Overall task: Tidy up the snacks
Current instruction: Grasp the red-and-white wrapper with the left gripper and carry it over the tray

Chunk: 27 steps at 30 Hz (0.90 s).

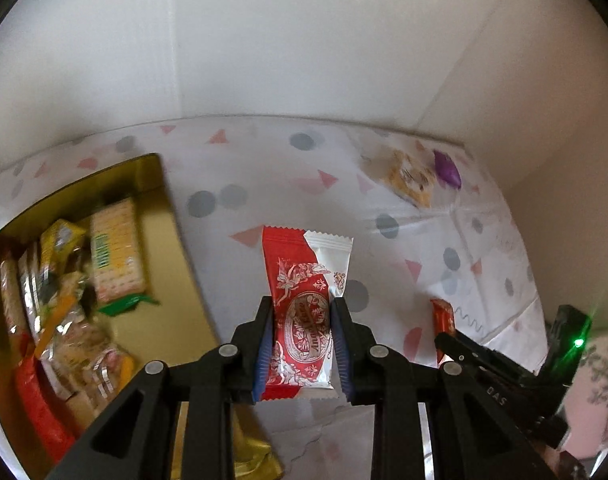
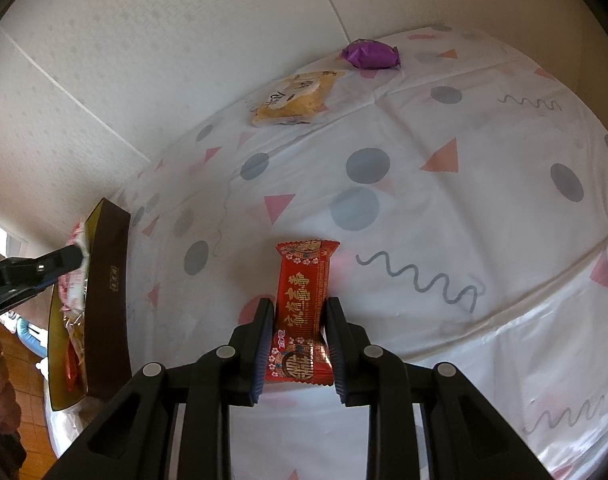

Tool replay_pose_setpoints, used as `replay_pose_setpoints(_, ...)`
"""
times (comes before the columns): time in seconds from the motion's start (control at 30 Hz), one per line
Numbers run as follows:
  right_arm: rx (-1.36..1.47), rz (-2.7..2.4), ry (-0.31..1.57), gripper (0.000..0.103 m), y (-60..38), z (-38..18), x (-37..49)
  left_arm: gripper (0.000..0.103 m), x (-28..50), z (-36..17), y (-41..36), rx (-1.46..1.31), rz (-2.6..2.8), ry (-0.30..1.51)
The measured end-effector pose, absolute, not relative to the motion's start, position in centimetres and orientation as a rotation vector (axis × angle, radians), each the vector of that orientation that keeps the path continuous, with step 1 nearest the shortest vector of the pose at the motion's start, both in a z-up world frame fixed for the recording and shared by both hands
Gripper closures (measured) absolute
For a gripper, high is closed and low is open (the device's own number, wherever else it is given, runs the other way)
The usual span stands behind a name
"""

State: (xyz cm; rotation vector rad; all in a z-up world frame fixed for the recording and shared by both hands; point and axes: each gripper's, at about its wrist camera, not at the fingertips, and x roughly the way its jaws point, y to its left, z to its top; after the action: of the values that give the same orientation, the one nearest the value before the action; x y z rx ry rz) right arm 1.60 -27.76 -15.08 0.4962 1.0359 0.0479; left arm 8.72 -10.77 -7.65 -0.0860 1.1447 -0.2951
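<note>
Carrying looks to be the step in hand: each tool has a snack pinched and neither snack is in the gold tin point(image 1: 155, 184) yet. The left gripper point(image 1: 301, 344) is clamped on a red-and-white packet point(image 1: 304, 300), held above the tablecloth point(image 1: 263, 184); the tin lies to its left and a little ahead, already crowded with wrappers along its far-left side, with bare gold floor nearest the tool. I judge the next move to be a leftward swing over the tin's near wall, then a release onto that bare strip. The right gripper point(image 2: 297, 342) is closed on a red bar point(image 2: 301, 300); the tin's dark outer wall stands well off to its left, with open cloth between. Ahead of it, far off, a yellow packet point(image 2: 293, 100) and a purple sweet point(image 2: 370, 54) wait near the table's back edge.
</note>
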Motion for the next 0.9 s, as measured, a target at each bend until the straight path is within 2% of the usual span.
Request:
replay_pose_setpoints(0.4,0.484,0.027,1.05,0.077,-27.5,-15.1,2.0,0.075,10.8,-8.4,-2.4,-0.286,-0.134,1.131)
replay_pose_setpoints(0.9,0.493,-0.002,1.056,0.077,-27.3,-15.1,2.1,0.075,15.0,-12.2,-0.3,-0.386,-0.103,1.222)
